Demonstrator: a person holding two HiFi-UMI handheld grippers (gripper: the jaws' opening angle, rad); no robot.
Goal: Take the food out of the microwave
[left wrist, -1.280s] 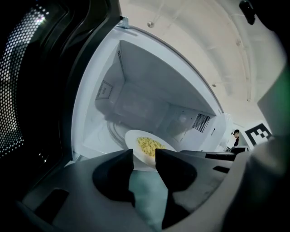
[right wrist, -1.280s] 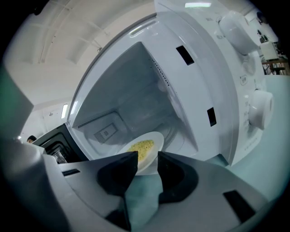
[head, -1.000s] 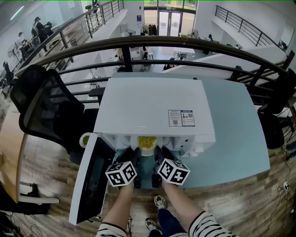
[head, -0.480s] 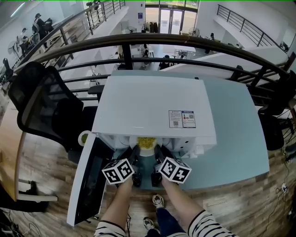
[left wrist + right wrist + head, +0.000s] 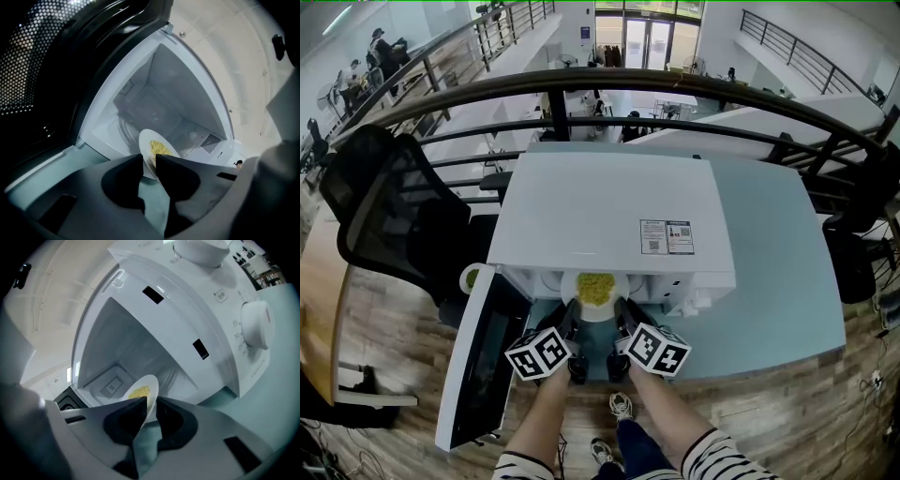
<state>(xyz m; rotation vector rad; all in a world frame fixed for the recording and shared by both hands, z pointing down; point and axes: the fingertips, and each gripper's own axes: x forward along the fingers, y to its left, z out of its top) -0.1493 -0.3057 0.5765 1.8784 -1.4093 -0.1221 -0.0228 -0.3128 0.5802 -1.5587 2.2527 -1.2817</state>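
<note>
Both claws have just been closing and now clamp the near rim of the plate (image 5: 620,287), the left claw (image 5: 149,160) on one side and the right claw (image 5: 151,401) on the other. The food (image 5: 594,286) lies just ahead of the jaw tips, at the mouth of the microwave (image 5: 609,206). Hazard: each grip covers only a narrow strip of rim (apparently smooth). Uneven pull or roll between the hands would likely tilt the plate, spilling the food or slipping a grip.

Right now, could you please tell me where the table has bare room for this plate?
Bare tabletop lies right of the microwave and in a strip before its control panel. The oven mouth is crowded: left gripper and right gripper, jaws just closed on the plate, beside the open door.
</note>
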